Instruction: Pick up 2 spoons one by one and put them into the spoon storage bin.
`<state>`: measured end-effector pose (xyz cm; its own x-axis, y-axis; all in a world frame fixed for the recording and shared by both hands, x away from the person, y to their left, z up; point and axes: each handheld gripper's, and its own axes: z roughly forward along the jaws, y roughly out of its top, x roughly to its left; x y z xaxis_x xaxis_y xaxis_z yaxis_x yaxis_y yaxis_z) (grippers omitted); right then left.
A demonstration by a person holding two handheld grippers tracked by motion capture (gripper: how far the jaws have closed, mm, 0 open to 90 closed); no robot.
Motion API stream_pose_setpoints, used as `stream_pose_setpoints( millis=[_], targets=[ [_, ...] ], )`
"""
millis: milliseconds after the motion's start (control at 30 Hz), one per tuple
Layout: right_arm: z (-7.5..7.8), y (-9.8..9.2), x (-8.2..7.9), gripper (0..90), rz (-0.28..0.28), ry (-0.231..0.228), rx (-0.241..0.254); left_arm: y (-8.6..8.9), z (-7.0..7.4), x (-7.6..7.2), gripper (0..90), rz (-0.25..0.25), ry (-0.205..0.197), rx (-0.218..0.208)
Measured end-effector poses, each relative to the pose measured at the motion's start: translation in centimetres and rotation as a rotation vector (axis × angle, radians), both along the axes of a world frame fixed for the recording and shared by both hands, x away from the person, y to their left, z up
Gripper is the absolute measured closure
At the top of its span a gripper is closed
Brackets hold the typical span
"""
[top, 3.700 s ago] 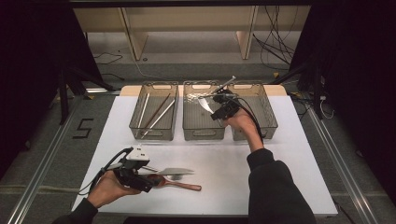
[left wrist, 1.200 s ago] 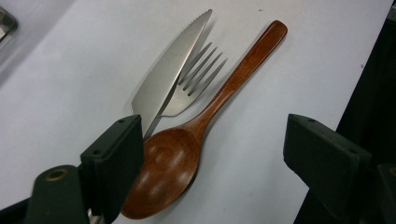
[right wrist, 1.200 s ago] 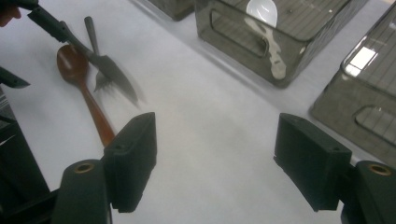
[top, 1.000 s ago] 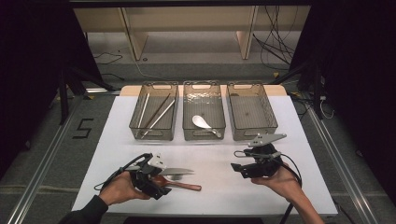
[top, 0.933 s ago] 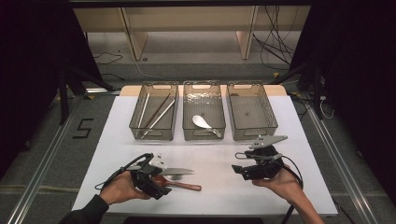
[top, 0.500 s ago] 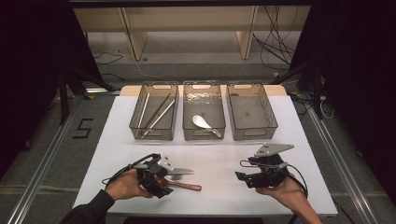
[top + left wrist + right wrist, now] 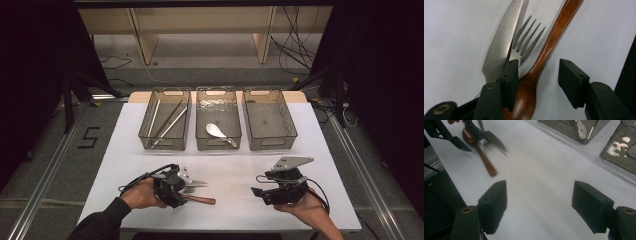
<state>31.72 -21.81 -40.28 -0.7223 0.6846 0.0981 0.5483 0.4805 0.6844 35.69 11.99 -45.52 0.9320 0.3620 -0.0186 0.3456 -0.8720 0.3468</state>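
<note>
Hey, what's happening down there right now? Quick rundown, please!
Left gripper just been closing around the wooden spoon, pads not yet pressing. Right gripper open, nothing between its jaws. Knife and fork crowd the spoon.

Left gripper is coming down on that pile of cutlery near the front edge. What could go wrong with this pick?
The left gripper, its jaws just closing, straddles the wooden spoon, but one pad sits against the fork and knife that overlap it. It may pinch two pieces at once, or drag the fork and knife along. The pads close near the spoon's bowl, so the long handle could swing or slip when lifted.
</note>
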Motion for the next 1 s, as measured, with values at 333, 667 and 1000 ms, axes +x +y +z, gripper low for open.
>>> stream_pose_setpoints(
  millis=[333, 667, 1000],
  targets=[
    [0.0, 0.1, 0.0, 29.2, 0.009, 0.005, -0.004, -0.6, -0.5, 0.1, 57.0, -0.052, 0.013, 0.052],
    [-0.1, 0.1, 0.0, 29.5, 0.016, 0.012, -0.008, -0.8, -0.5, -0.3, 69.0, -0.082, 0.030, 0.108],
    [0.0, 0.0, 0.1, 30.0, 0.014, 0.010, -0.008, -1.1, -0.4, -0.6, 77.1, -0.131, 0.020, 0.129]
  ],
)
